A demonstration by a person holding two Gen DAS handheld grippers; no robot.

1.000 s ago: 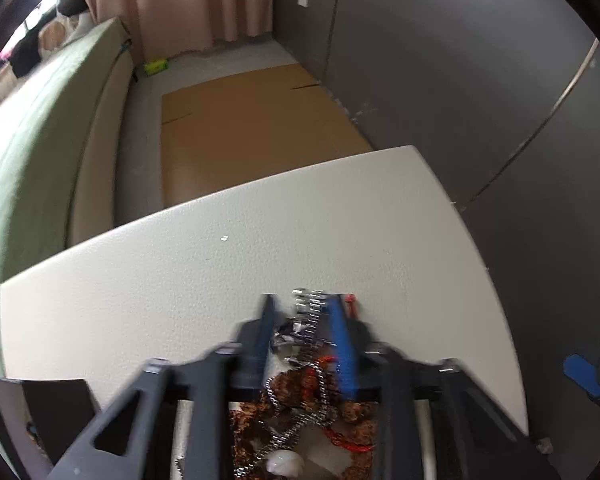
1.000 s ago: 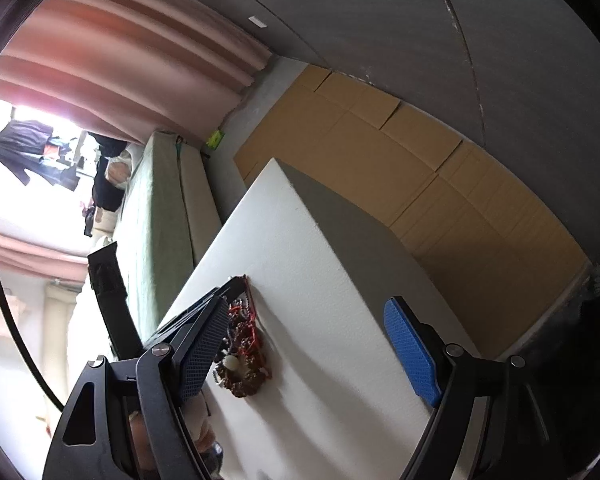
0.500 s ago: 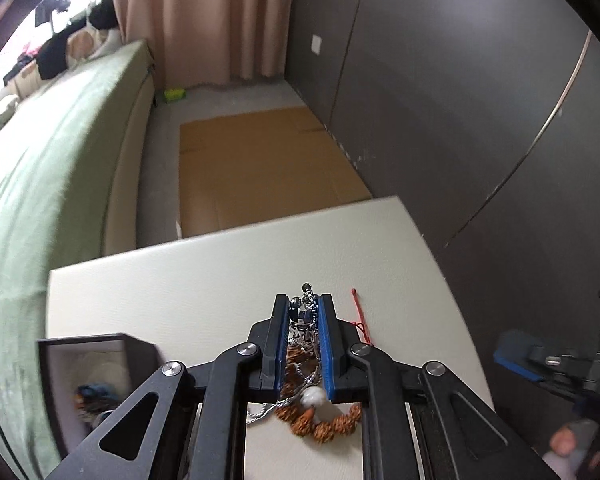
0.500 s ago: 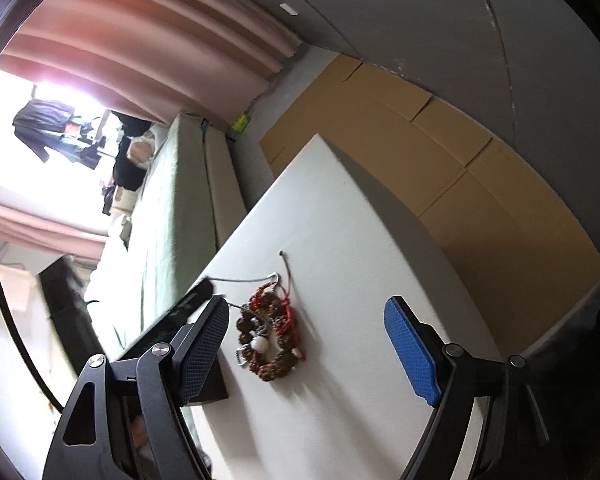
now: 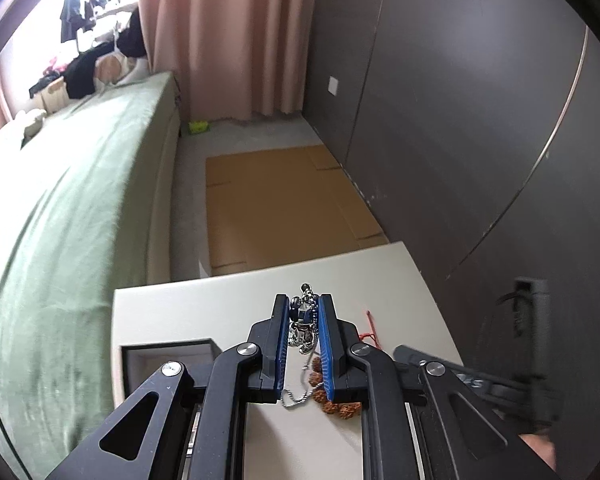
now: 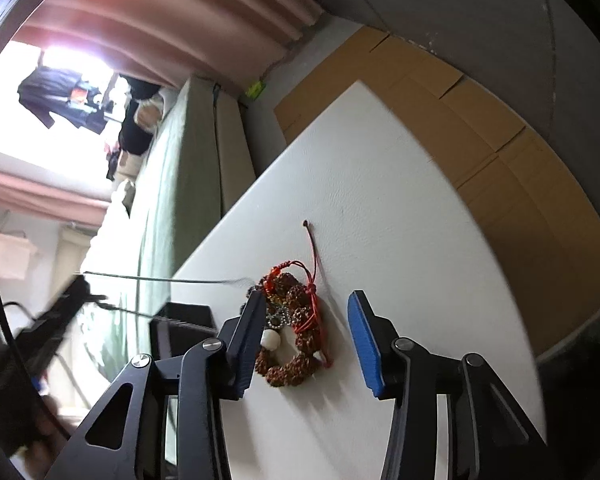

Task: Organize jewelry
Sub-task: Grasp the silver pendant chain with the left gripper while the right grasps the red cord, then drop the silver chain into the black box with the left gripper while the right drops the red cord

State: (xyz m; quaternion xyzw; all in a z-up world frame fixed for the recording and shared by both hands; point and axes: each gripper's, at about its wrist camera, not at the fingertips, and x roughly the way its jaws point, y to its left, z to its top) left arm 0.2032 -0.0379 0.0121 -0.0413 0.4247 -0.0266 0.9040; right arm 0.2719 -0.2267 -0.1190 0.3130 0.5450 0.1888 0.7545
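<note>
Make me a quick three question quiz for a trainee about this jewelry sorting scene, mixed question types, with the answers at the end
1. True or false: the left gripper is shut on a silver ball chain.
2. Which item lies on the white table between the fingers of the right gripper?
A. a wristwatch
B. a brown bead bracelet with a red cord
C. a pair of glasses
3. Fill in: the dark open box stands on the table on the side nearest the green ____.

Key: 1 true; 2 B; 3 bed.
</note>
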